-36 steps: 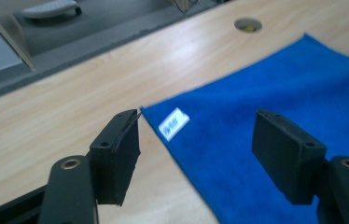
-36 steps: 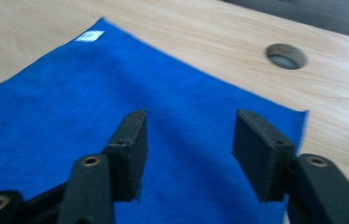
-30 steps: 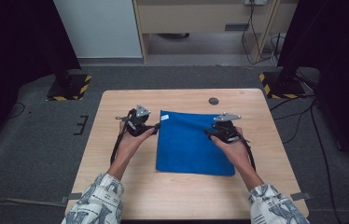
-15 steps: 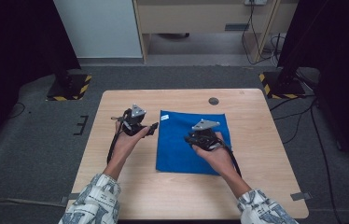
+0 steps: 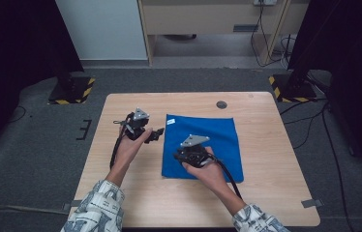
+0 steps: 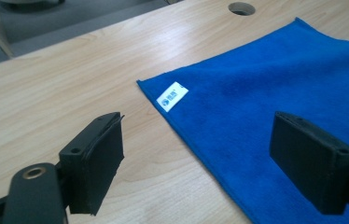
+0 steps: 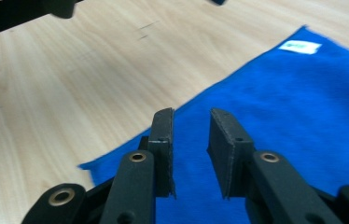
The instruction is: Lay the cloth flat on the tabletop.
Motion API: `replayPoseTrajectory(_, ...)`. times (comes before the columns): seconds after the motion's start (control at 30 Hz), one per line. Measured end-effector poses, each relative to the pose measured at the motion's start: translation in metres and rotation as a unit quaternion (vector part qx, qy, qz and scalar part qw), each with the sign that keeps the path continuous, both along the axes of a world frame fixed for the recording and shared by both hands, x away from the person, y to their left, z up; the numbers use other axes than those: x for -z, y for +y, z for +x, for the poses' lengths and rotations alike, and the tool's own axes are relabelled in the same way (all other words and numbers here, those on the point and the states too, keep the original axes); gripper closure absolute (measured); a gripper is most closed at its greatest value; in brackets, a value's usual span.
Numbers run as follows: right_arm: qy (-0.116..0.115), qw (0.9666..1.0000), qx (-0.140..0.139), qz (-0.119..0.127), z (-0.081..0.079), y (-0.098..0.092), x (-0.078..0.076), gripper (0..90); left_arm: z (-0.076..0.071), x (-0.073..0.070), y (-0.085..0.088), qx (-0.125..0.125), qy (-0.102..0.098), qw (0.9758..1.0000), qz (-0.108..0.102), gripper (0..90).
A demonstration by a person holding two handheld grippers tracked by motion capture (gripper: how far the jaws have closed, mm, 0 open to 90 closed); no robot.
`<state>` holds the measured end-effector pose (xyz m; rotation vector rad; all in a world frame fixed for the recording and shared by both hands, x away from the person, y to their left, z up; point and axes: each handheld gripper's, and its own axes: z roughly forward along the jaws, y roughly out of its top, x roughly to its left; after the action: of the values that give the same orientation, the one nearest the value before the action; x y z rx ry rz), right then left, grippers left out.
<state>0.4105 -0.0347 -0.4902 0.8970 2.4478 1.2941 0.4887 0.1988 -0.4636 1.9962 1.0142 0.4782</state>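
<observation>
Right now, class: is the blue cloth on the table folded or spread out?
Spread out flat. The blue cloth lies as one rectangle on the table, with no visible folded-over layer.

Cloth (image 5: pixel 208 140) on table (image 5: pixel 276 159), right of centre

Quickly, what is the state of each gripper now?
Left gripper: fingers open wide, just been opening, holding nothing.
Right gripper: narrow gap, holding nothing, above the blue cloth.

The right gripper (image 7: pixel 190 154) hovers over the near corner of the blue cloth (image 7: pixel 275 121) on the bench (image 7: pixel 70 84), its fingers (image 7: pixel 163 149) narrowly parted around nothing
</observation>
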Motion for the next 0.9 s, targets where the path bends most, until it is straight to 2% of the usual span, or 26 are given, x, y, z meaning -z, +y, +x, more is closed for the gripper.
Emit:
replayPoseTrajectory(0.17, 0.005, 0.9999, -0.014, 0.001, -0.009, 0.013, 0.005, 66.0, 0.0, 0.001, 0.0, -0.004, 0.001, 1.0, 0.002, 14.0)
replayPoseTrajectory(0.43, 0.014, 0.9992, -0.032, -0.018, -0.021, 0.032, 0.017, 55.9, 0.0, 0.0, 0.001, -0.004, -0.003, 1.0, 0.003, 13.8)
replayPoseTrajectory(0.63, 0.013, 0.9991, -0.022, -0.034, -0.027, 0.041, 0.027, 43.0, 0.0, 0.0, 0.003, -0.004, -0.004, 1.0, -0.002, 13.8)
replayPoseTrajectory(0.73, 0.01, 0.9986, -0.021, -0.048, -0.03, 0.047, 0.032, 40.1, 0.0, 0.001, 0.001, -0.005, -0.004, 1.0, -0.004, 13.8)
replayPoseTrajectory(0.9, 0.01, 0.9975, -0.017, -0.068, -0.032, 0.054, 0.039, 36.6, 0.001, 0.002, 0.0, -0.003, -0.002, 1.0, 0.005, 13.8)
